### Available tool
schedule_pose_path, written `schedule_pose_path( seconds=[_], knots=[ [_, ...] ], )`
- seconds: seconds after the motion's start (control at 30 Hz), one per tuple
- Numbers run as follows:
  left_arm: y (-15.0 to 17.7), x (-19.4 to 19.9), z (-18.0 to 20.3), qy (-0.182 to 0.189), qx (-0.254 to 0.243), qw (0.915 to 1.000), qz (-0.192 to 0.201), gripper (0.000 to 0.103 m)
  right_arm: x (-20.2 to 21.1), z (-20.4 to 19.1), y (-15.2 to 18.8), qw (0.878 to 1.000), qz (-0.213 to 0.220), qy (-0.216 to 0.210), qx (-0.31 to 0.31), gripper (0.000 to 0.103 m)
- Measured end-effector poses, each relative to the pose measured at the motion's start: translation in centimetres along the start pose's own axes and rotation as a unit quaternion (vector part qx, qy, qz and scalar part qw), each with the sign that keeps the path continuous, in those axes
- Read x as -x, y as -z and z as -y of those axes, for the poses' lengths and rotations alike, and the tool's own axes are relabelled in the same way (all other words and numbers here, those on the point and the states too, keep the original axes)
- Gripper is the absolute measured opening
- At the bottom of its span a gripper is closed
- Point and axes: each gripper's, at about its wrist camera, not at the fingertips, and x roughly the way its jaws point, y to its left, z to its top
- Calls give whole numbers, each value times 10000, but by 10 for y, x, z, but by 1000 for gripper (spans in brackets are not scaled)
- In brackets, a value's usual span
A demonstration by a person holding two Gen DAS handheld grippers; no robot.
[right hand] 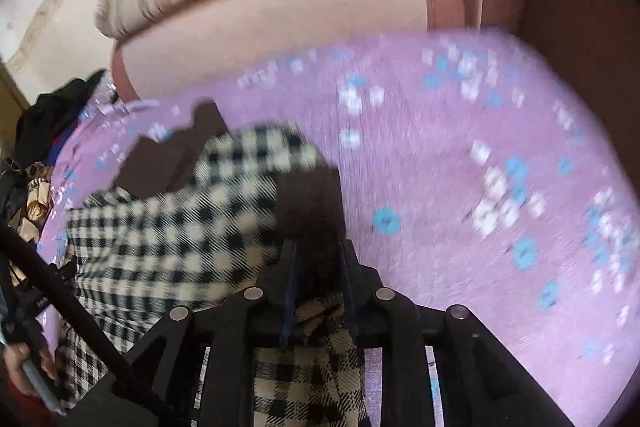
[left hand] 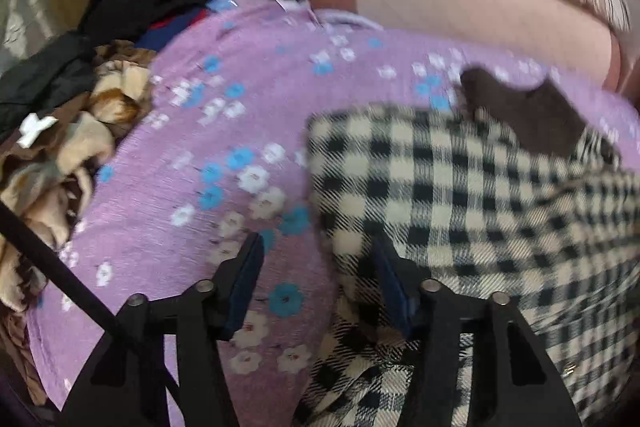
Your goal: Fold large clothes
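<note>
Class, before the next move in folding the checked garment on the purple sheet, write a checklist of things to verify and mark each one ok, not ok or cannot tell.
1. Right gripper has cloth: ok, the checked garment with its brown lining sits between narrow fingers.
2. Left gripper has cloth: not ok, jaws stand apart over the garment's edge, pads not pressing.
3. Garment lies flat: not ok, it is bunched near both grippers.
4. Floral sheet is free to the right of the garment: ok.
5. Clothes pile is apart from the garment: ok.
6. Pictures are sharp enough to judge the edges: not ok, both are blurred.
</note>
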Motion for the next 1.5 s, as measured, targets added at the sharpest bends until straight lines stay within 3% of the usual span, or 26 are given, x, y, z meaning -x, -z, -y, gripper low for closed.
schedule_pose_path(
  seconds=[0.07, 0.17, 0.2, 0.27, 0.3, 0.37, 0.5, 0.6, 0.8, 1.0, 1.03, 1.1, 1.3, 1.5],
  knots=[
    [-5, 13, -2, 127, 60, 9998, 162, 54, 15, -11, -5, 9994, 303, -157, 94, 23],
    [-4, 10, 12, 217, -191, 9996, 78, 56, 7, -29, -13, 9977, 214, -629, 114, 26],
    [-2, 3, 19, 152, -336, 9993, -41, 56, -2, -34, -15, 9967, 86, -805, 84, 28],
    [7, -13, 30, 57, -608, 9976, -329, 56, -27, -39, -11, 9939, -320, -1057, -40, 49],
    [11, -15, 29, 58, -601, 9975, -357, 56, -46, -39, -6, 9917, -663, -1093, -115, 49],
    [16, -2, 19, 197, -421, 9985, -283, 56, -70, -35, 8, 9896, -1180, -801, -215, 39],
    [33, 42, -13, 184, -85, 9997, -119, 56, -26, -30, 18, 9930, -696, -956, 14, 46],
    [56, 75, -34, 121, 182, 9998, -12, 56, 12, -15, 38, 9959, -392, -804, 147, 53],
    [120, 136, -62, -264, 645, 9974, 159, 57, 57, 0, 93, 9973, -216, -679, 201, 54],
    [158, 180, -70, -824, 818, 9915, 590, 57, 72, -15, 124, 9943, -260, -1034, 70, 54],
    [161, 185, -71, -842, 818, 9909, 663, 63, 73, -22, 126, 9940, -230, -1061, 120, 54],
    [167, 195, -73, -843, 839, 9901, 739, 76, 78, -36, 130, 9935, -165, -1095, 255, 54],
    [178, 205, -72, -610, 869, 9927, 576, 77, 93, -61, 142, 9913, -41, -1194, 558, 59],
    [194, 201, -73, -386, 1017, 9935, 345, 76, 97, -30, 159, 9941, -111, -1043, 259, 59]
  ],
)
